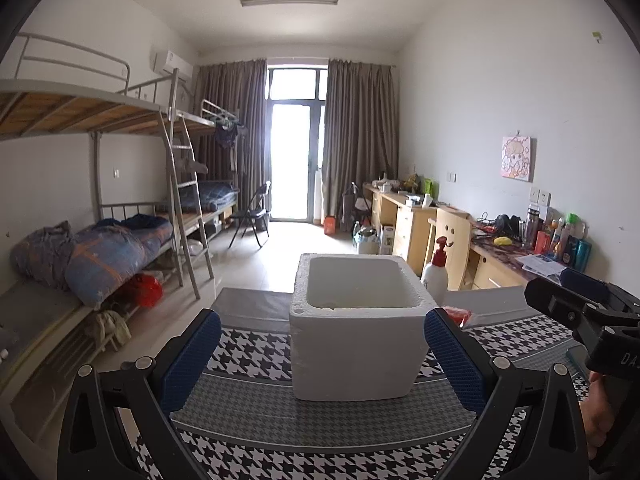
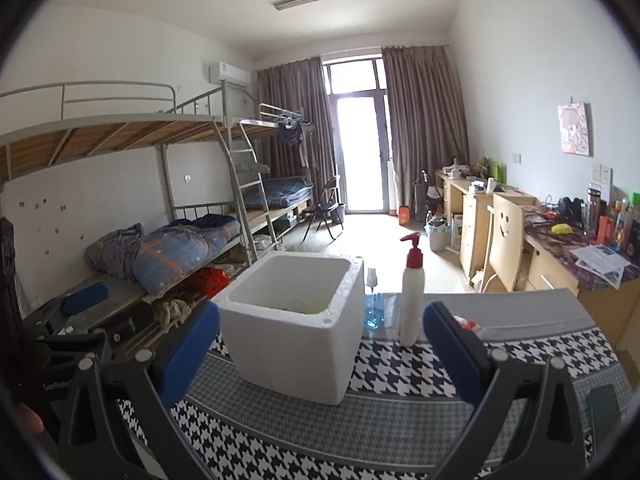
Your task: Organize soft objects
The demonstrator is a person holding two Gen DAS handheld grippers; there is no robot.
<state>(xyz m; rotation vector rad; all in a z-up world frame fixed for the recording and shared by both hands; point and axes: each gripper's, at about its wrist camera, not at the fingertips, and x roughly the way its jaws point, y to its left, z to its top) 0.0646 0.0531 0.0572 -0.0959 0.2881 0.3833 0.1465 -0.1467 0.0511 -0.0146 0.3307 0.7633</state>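
A white foam box (image 1: pixel 358 332) stands open-topped on a houndstooth-patterned cloth (image 1: pixel 280 412). It also shows in the right wrist view (image 2: pixel 296 332), with something pale yellow low inside it. My left gripper (image 1: pixel 320 356) is open and empty, its blue pads either side of the box front. My right gripper (image 2: pixel 320 348) is open and empty, just short of the box. A red soft item (image 1: pixel 458 315) lies behind the left gripper's right finger; in the right wrist view it (image 2: pixel 466 323) peeks past the right finger.
A white pump bottle with a red top (image 2: pixel 412 300) stands right of the box, a small blue spray bottle (image 2: pixel 372 304) behind it. Bunk beds (image 1: pixel 120 200) line the left wall, desks (image 1: pixel 500 256) the right. The cloth's far edge drops to the floor.
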